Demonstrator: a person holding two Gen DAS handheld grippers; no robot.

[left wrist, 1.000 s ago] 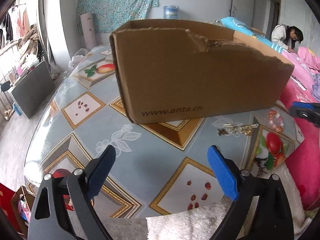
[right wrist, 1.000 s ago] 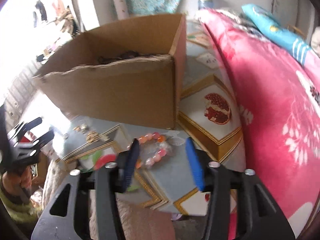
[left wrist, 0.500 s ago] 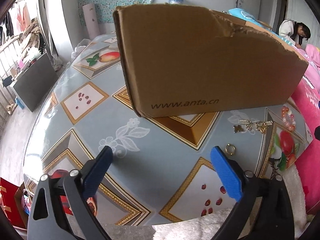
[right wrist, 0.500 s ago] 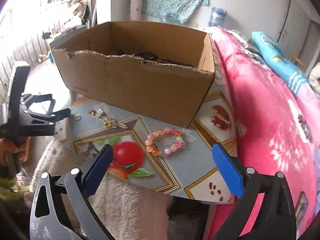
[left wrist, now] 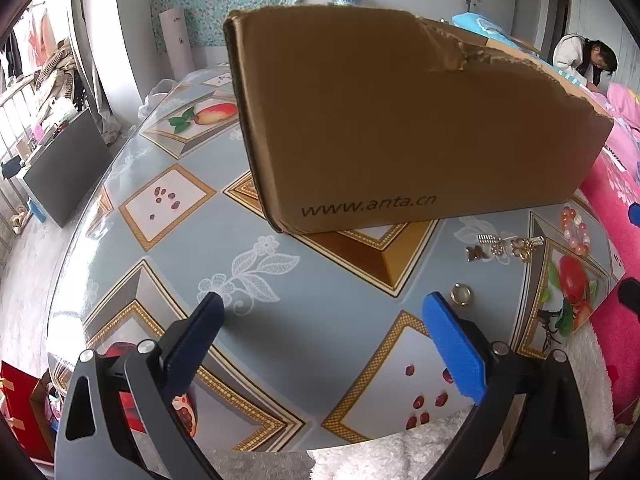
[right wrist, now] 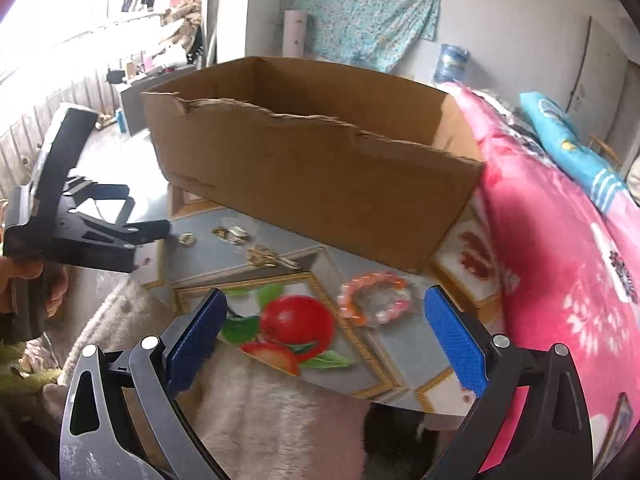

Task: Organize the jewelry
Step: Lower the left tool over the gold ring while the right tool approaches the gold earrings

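Brown cardboard fills the middle of both views: a box (left wrist: 400, 128) with a torn upper edge and open top stands on the table (left wrist: 168, 280), whose glossy blue-grey cover carries gold-framed diamonds and printed fruit. The jewelry lies on the table in front of the box, none of it held. A small gold ring (left wrist: 461, 294) rests just beyond the right finger of the left gripper (left wrist: 320, 320), not between the pads. Farther toward the box, a loose cluster of gold trinkets (left wrist: 504, 246) lies close to its lower edge. A pink and orange bead bracelet (right wrist: 374, 300) lies near the box's right corner, beside the printed apple.

The left gripper hangs over a bare stretch of table with its blue pads spread wide and nothing between them; its jaws have just been opening. The right gripper (right wrist: 326, 320) also stands wide apart after just opening, holding nothing; the bracelet shows in the gap between its fingers but lies beyond the tips, and the pads do not touch it. In the right wrist view the left gripper appears at the left edge, held by a hand (right wrist: 32, 284), with the ring just past its tip. A pink blanket (right wrist: 560, 260) borders the table on the right. A person (left wrist: 584, 60) sits in the background.
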